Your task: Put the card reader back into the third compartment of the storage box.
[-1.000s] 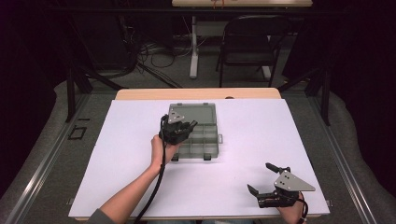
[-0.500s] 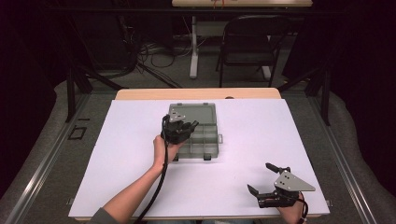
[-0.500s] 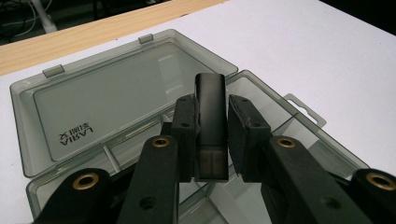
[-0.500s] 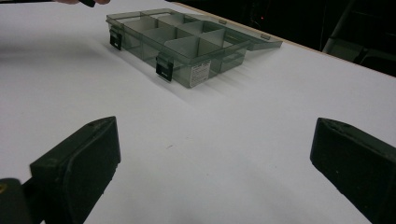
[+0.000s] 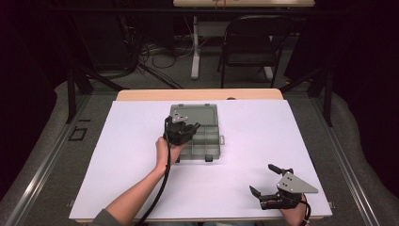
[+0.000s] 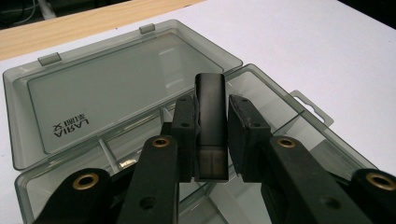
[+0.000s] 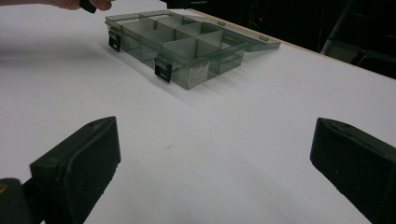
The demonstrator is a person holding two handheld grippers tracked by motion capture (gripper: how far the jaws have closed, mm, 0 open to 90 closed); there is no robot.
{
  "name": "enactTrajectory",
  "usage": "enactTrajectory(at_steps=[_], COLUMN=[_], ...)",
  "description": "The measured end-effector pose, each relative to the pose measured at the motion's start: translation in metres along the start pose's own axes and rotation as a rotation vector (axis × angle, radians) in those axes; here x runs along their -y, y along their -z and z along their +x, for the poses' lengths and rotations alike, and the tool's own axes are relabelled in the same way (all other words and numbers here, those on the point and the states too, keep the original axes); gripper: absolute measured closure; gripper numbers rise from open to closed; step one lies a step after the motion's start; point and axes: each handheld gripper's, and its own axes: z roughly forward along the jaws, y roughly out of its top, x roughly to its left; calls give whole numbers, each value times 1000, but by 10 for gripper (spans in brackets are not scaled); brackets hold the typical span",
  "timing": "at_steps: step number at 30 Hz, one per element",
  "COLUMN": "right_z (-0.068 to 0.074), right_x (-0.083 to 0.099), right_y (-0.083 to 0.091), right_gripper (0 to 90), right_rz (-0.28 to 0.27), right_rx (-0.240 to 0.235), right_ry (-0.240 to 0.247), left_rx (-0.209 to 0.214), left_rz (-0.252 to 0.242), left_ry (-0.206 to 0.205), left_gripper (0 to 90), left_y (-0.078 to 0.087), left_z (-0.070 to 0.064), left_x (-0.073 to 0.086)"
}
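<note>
Our left hand-held gripper point(image 6: 211, 140) clamps a small black rectangular block point(image 6: 211, 123) between its pads, held over the open smoky-grey translucent plastic compartment box point(image 5: 207, 136) at mid-table. Our right hand-held gripper point(image 5: 267, 184) rests wide open and empty near the white-covered table's point(image 5: 263, 127) near-right corner, well apart from the box.

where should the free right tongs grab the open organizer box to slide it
Probably the near front wall of the box, between its two dark latches, coming low from the person's side. That wall stands upright and faces the open right tongs; the lid lies flat behind.
</note>
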Motion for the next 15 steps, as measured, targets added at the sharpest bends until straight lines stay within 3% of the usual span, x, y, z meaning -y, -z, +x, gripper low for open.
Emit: enactTrajectory(at_steps=[15], right_z=[0], right_x=[0], right_y=[0], right_gripper=[13], right_rz=[-2], right_rx=[1], right_ry=[1], left_rx=[12], left_rz=[13], left_ry=[8], left_gripper=[733], left_y=[-11], left_z=[-6], left_x=[-6])
